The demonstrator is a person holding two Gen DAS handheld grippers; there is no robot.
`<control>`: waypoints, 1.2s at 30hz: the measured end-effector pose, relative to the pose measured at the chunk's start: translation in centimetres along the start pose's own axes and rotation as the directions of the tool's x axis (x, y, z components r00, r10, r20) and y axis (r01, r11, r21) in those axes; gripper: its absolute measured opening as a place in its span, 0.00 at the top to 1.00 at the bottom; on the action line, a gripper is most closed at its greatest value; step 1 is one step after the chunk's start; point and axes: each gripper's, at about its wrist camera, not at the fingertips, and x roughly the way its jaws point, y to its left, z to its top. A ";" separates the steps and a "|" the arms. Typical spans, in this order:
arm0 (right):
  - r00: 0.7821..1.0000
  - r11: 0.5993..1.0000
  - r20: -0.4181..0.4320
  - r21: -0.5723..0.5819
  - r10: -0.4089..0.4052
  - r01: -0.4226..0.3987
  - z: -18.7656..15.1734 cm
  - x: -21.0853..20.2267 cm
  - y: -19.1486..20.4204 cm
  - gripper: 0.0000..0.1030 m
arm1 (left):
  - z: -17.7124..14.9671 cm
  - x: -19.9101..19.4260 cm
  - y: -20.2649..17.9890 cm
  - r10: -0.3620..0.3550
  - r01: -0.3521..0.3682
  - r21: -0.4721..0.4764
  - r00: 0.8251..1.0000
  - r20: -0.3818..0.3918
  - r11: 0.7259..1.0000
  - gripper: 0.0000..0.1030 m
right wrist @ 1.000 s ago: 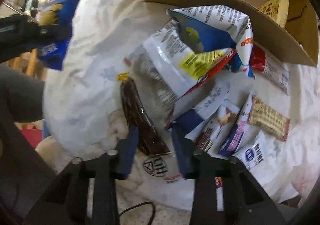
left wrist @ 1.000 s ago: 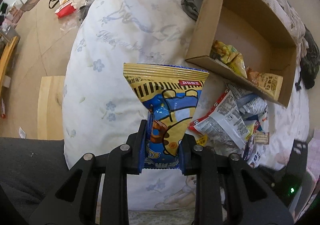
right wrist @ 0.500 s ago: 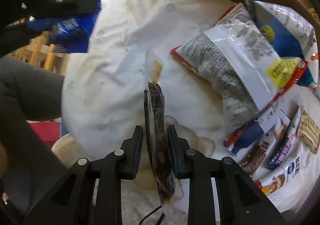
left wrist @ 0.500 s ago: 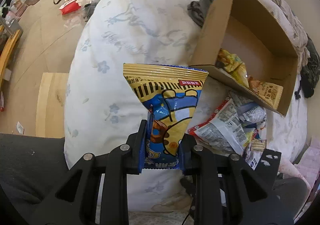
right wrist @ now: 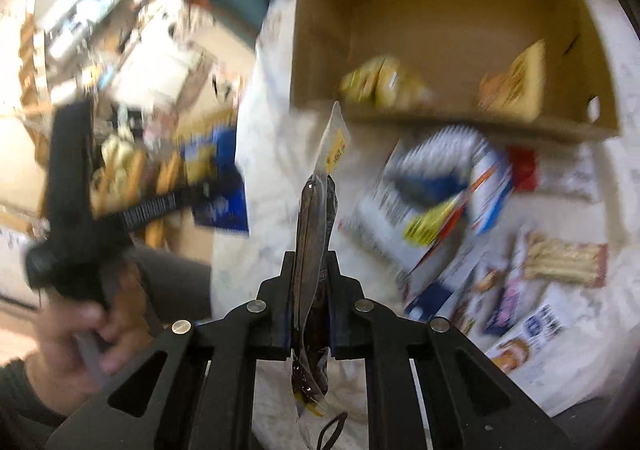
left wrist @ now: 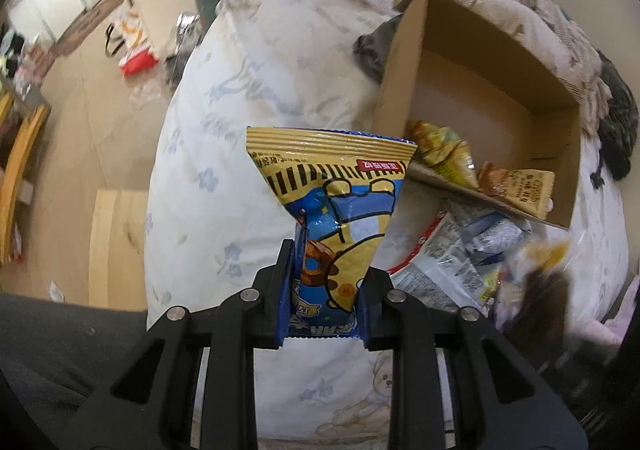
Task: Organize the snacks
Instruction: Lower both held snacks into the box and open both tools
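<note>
Bed: the white floral quilt (left wrist: 208,154) is filling the middle of both views, with the room floor showing at the left.
Box: the open cardboard box (right wrist: 576,62) is sitting in the upper right of each frame, already holding a few yellow packets along its near wall.
Loose pile: unsorted snack packets (right wrist: 436,194) are lying just below the box, lower right, blurred.
Left gripper (left wrist: 323,304): clamped on the yellow-and-blue snack bag (left wrist: 340,186), holding it upright at frame centre, as a second ago.
Right gripper (right wrist: 308,306): its jaws have just been closing and are now pinching the slim dark snack packet (right wrist: 314,226), which was lying on the quilt a second ago and is now hanging clear.
Meaning: both claws are carrying a snack, so the box drop looks like the step coming next.
</note>
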 end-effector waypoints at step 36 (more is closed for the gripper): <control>0.872 0.920 0.294 0.111 -0.391 0.376 14.5 -1.9 -10.6 0.88 | 10.5 6.1 -10.0 -0.022 -0.002 0.296 0.997 0.079 0.955 0.78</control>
